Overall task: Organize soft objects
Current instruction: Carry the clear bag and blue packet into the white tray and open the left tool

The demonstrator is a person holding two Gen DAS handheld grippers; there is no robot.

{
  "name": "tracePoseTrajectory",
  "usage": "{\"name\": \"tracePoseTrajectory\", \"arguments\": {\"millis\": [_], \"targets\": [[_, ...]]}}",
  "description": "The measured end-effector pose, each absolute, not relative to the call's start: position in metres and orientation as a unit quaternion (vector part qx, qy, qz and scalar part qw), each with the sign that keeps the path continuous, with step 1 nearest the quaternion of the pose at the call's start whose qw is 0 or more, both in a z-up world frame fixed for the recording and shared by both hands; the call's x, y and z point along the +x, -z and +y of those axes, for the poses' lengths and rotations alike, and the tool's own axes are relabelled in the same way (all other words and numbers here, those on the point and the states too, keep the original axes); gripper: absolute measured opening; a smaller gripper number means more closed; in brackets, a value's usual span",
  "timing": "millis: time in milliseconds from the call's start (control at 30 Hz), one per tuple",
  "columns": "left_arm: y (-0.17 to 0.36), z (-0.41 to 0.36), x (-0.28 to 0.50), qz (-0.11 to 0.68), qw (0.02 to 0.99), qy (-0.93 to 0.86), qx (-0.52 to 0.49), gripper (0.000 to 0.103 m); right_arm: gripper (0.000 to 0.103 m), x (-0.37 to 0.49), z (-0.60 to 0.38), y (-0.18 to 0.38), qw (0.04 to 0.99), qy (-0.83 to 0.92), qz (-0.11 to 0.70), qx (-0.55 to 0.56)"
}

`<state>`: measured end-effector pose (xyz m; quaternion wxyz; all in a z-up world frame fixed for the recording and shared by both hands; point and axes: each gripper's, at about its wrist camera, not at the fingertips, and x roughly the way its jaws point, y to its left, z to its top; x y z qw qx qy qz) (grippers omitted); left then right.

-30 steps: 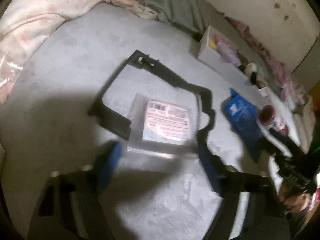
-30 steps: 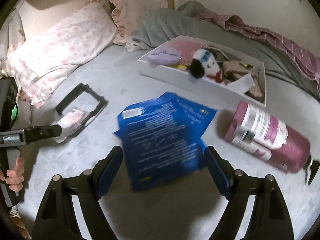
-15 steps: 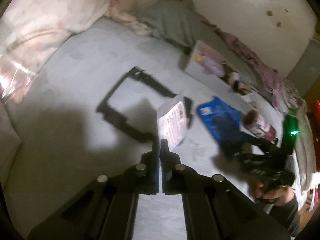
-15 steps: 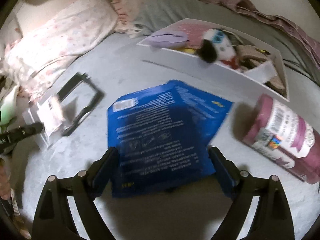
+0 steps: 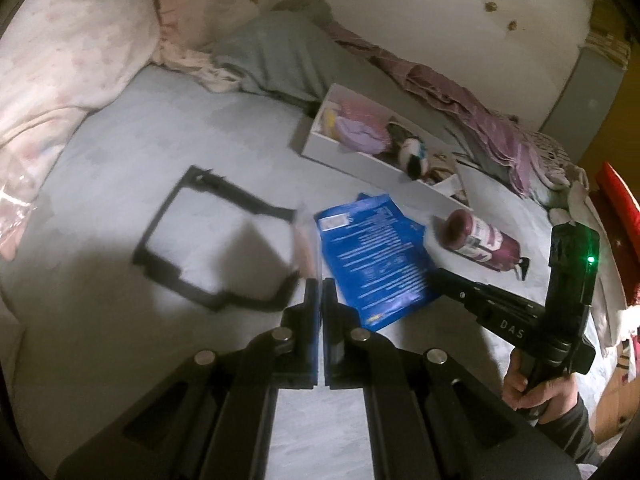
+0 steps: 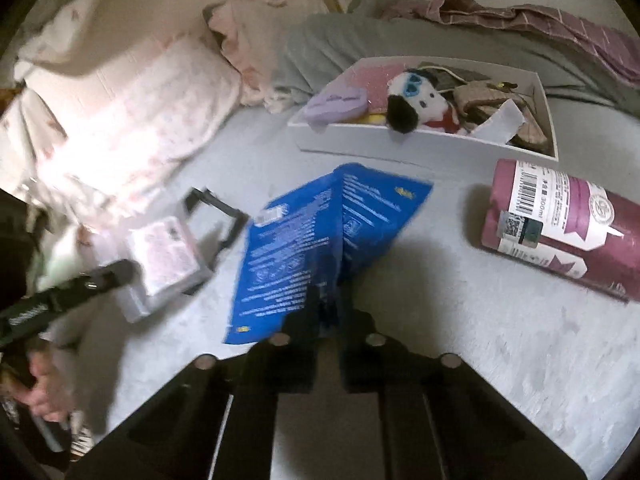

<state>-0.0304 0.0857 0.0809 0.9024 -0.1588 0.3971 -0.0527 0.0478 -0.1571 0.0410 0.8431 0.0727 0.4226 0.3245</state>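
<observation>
Pale grey bed sheet [image 5: 140, 152] across the middle of both frames, harshly lit from above, deep shadows near the bottom. Off-white stained wall [image 5: 440, 12] at upper right; pink floral pillow [image 6: 132, 120] at upper left.

The pale grey bed cover [image 6: 500, 340] looks like matt, slightly napped cloth. The blue printed packet [image 6: 320, 236] is glossy, creased plastic film. The clear plastic sleeve with a pink label [image 6: 164, 256] shines. The maroon cylindrical bottle [image 6: 560, 228] is smooth, with a paper-like label. The white open box [image 6: 400, 140] looks matt. The black-and-white plush toy [image 6: 412, 104] is fuzzy.
</observation>
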Motion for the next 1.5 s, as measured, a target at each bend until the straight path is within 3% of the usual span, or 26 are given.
{"name": "tracePoseTrajectory", "arguments": {"millis": [433,800,1300,1500], "targets": [[-0.099,0.042,-0.013,0.386,0.907,0.107,-0.132,0.002,0.0,0.046,-0.184,-0.064,0.823,-0.365,0.399,0.176],[-0.128,0.044,0.005,0.366,0.912,0.12,-0.142,0.002,0.0,0.052,-0.206,-0.122,0.821,-0.391,0.336,0.246],[-0.157,0.043,0.056,0.359,0.913,0.149,-0.126,0.002,0.0,0.089,-0.224,-0.177,0.851,-0.371,0.288,0.233],[-0.153,0.045,0.067,0.368,0.908,0.148,-0.137,0.002,0.0,0.113,-0.212,-0.177,0.862,-0.347,0.334,0.158]]}}
